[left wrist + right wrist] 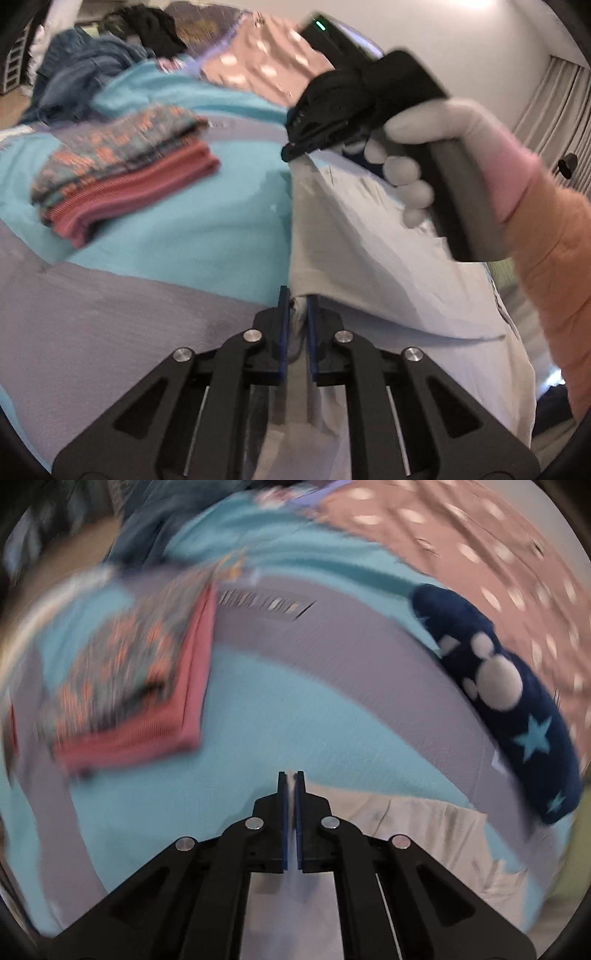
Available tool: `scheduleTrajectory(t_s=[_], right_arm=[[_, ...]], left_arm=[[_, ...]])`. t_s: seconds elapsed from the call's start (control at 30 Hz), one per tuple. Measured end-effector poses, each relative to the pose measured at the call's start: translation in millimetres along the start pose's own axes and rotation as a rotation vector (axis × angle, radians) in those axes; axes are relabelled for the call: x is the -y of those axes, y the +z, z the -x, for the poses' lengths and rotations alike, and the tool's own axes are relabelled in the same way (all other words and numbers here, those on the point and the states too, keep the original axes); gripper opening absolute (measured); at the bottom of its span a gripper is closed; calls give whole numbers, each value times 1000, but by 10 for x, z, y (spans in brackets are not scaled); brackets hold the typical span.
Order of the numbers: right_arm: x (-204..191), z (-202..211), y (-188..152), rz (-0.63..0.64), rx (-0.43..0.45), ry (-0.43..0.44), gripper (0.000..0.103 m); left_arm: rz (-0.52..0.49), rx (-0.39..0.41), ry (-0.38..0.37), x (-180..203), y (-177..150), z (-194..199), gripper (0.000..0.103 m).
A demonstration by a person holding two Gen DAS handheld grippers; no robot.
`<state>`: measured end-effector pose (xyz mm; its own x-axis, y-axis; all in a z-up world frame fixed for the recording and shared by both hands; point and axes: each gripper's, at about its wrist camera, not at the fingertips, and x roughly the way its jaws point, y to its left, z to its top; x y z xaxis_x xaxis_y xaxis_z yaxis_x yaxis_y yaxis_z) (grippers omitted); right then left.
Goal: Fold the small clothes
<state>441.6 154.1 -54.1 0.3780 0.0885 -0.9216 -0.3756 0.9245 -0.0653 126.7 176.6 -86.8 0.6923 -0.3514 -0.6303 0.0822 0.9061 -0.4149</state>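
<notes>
Nearest me, both my left gripper (295, 295) and right gripper (291, 779) are clamped on one pale garment's (369, 236) edge, unfolded on the bed (166, 236), two folded pieces (122, 173) stacked beyond, unfolded clothes (85, 77) heaped at the far edge.

The right wrist view is smeared — the folded stack (129, 686) at left blurs beyond reading. In the left wrist view, a dark clothes heap (110, 48) at upper left stays indistinct — the sleeve (554, 258) runs off the right edge.
</notes>
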Motion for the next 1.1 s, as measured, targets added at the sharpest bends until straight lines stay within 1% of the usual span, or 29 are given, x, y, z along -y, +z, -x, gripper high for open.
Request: scheduleTrajectory(t_s=[0.03, 0.07, 0.1, 0.13, 0.17, 0.2, 0.3, 0.37, 0.43, 0.47, 0.5, 0.53, 0.57, 0.6, 0.63, 0.67, 0.7, 0.73, 0.77, 0.8, 0.83, 0.87, 0.9, 0.93, 0.97, 1.0, 1.03, 1.07, 1.1], right_arm=[[40, -4, 12, -28, 25, 31, 1], [89, -15, 8, -43, 61, 106, 1], [98, -31, -7, -37, 67, 141, 1], [115, -39, -28, -36, 64, 141, 1], [163, -20, -74, -54, 60, 118, 3], [239, 45, -134, -81, 68, 118, 3], [580, 408, -409, -163, 152, 156, 4], [890, 734, -753, -213, 236, 171, 4], [1214, 1069, -1260, -243, 335, 142, 5], [1358, 1198, -1512, -256, 367, 123, 9], [1450, 1279, -1714, -266, 376, 113, 14], [1567, 1344, -1933, -281, 374, 108, 14], [1699, 1402, -2231, -314, 362, 108, 15], [1789, 1413, -2435, -350, 344, 113, 16], [1894, 1391, -2689, -404, 299, 146, 16], [1949, 1352, -2858, -449, 259, 188, 16], [2006, 1290, -3000, -488, 223, 208, 16], [2063, 1196, -3148, -526, 167, 180, 16], [2092, 1113, -3241, -543, 112, 123, 13], [2116, 1027, -3326, -551, 65, 61, 10], [2138, 1001, -3400, -554, 84, 62, 10], [2178, 1059, -3490, -566, 126, 95, 10], [2216, 1128, -3555, -584, 138, 104, 13], [2256, 1207, -3620, -604, 161, 113, 13], [2327, 1356, -3732, -625, 224, 129, 14], [2402, 1484, -3841, -635, 275, 118, 15], [2492, 1605, -3950, -646, 316, 86, 16], [2647, 1754, -4124, -668, 354, 13, 19], [2746, 1828, -4240, -678, 364, -51, 20]], left_arm=[[-5, -13, 18, 13, -7, -21, 9], [0, -45, 40, 7, -17, -80, 9], [14, -71, 42, -14, -22, -123, 9], [29, -76, 30, -31, -23, -127, 10], [35, -75, 30, -41, -23, -110, 11], [35, -74, 35, -40, -30, -100, 12], [30, -55, 81, -65, -42, -33, 12], [38, -36, 98, -86, -44, 35, 12], [39, 7, 116, -97, -36, 178, 9], [30, 23, 103, -71, -2, 233, 9], [18, 37, 81, -70, 36, 290, 9], [-2, 52, 42, 5, 95, 349, 9], [-20, 53, 17, 36, 150, 364, 9], [-60, 41, -18, 160, 211, 349, 9], [-81, 32, -27, 219, 240, 318, 9], [-113, 14, -22, 332, 271, 229, 9], [-137, -17, 1, 431, 283, 91, 10], [-153, -66, 34, 483, 278, -78, 11], [-162, -129, 80, 503, 245, -295, 11], [-172, -197, 141, 492, 178, -534, 11], [-181, -192, 158, 494, 141, -595, 12], [-213, -157, 180, 554, 123, -554, 12], [-231, -154, 201, 604, 126, -522, 12], [-236, -144, 212, 647, 129, -458, 13], [-234, -137, 211, 670, 132, -412, 17], [-235, -128, 208, 701, 133, -354, 19], [-237, -118, 210, 747, 133, -304, 22], [-243, -102, 212, 813, 141, -250, 29], [-251, -90, 211, 886, 148, -214, 34]])
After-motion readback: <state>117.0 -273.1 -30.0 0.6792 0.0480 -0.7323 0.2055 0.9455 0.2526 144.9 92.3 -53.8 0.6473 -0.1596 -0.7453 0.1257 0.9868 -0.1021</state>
